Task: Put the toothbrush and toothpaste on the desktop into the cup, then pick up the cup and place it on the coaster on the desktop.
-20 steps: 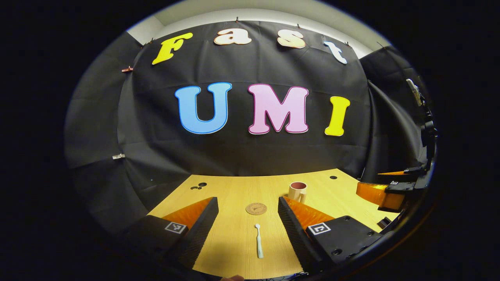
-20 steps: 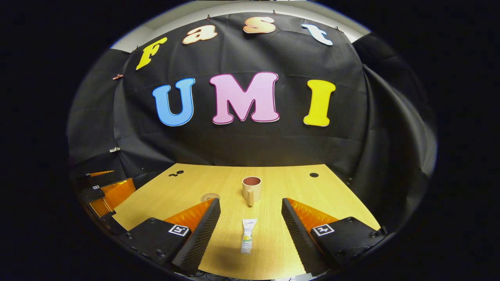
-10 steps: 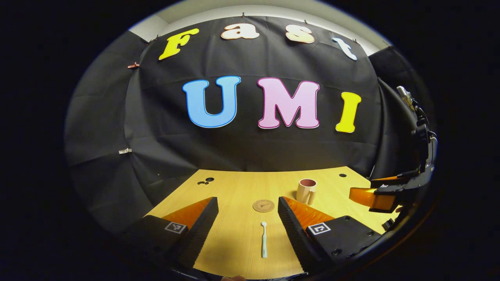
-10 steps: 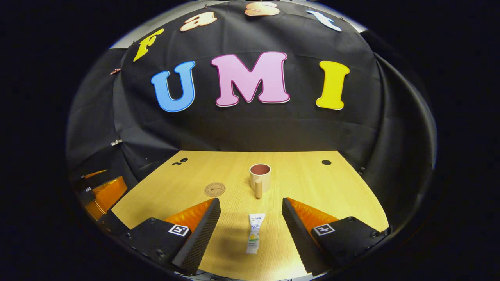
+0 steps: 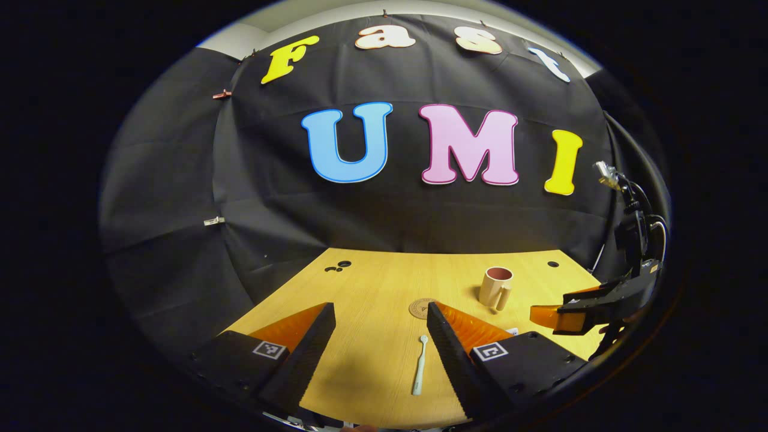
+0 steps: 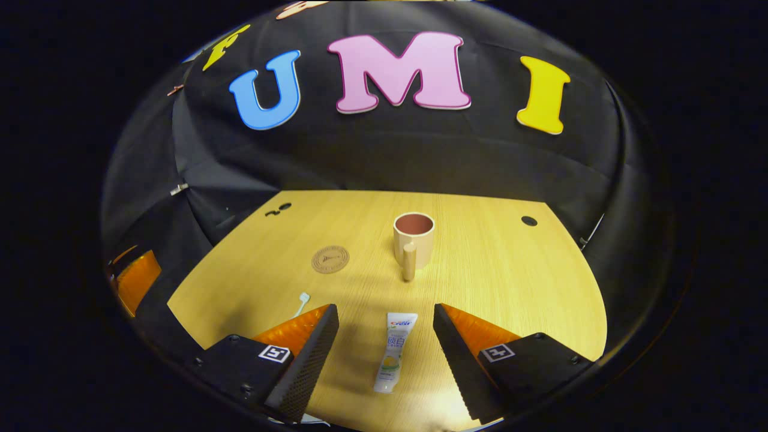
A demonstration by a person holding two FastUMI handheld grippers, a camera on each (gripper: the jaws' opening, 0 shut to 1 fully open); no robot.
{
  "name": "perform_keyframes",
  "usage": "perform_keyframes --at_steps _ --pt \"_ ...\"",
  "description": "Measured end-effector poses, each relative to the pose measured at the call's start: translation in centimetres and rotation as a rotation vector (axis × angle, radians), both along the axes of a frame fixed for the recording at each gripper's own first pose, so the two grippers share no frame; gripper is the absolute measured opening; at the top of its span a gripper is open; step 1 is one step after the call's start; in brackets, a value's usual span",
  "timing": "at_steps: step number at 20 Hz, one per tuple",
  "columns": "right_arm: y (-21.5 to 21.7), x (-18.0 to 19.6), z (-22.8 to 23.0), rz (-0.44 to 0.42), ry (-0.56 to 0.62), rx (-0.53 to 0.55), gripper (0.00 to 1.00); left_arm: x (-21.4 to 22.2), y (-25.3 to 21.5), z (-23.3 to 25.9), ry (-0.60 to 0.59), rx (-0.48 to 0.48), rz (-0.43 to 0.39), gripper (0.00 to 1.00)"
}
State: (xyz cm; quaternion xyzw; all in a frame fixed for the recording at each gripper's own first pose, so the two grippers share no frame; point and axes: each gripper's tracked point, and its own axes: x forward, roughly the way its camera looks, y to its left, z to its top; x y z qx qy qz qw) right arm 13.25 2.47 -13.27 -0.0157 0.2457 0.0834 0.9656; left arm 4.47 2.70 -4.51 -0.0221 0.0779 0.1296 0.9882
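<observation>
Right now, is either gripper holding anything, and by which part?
Nothing is held. The left gripper is open around the toothbrush, the right gripper open around the toothpaste; both lie on the desktop.

In the right gripper view, the cup (image 6: 414, 237) stands on the desktop (image 6: 510, 282). The coaster (image 6: 330, 259) lies left of the cup, the toothbrush (image 6: 300, 303) nearer and further left, the toothpaste (image 6: 393, 352) directly before the cup.

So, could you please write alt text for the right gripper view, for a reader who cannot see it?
Open right tongs straddle a toothpaste tube lying flat on a wooden desktop. Beyond the tube stands an empty cup, handle toward the camera, with a round coaster to its left. A toothbrush tip peeks out beside the left finger.
</observation>
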Motion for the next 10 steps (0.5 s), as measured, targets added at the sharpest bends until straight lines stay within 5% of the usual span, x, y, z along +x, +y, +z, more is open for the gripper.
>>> perform_keyframes --at_steps 10 --pt "0.1 3.2 -8.7 0.045 0.282 -0.072 0.99 0.1 1.7 -2.5 0.094 0.019 0.136 0.99"
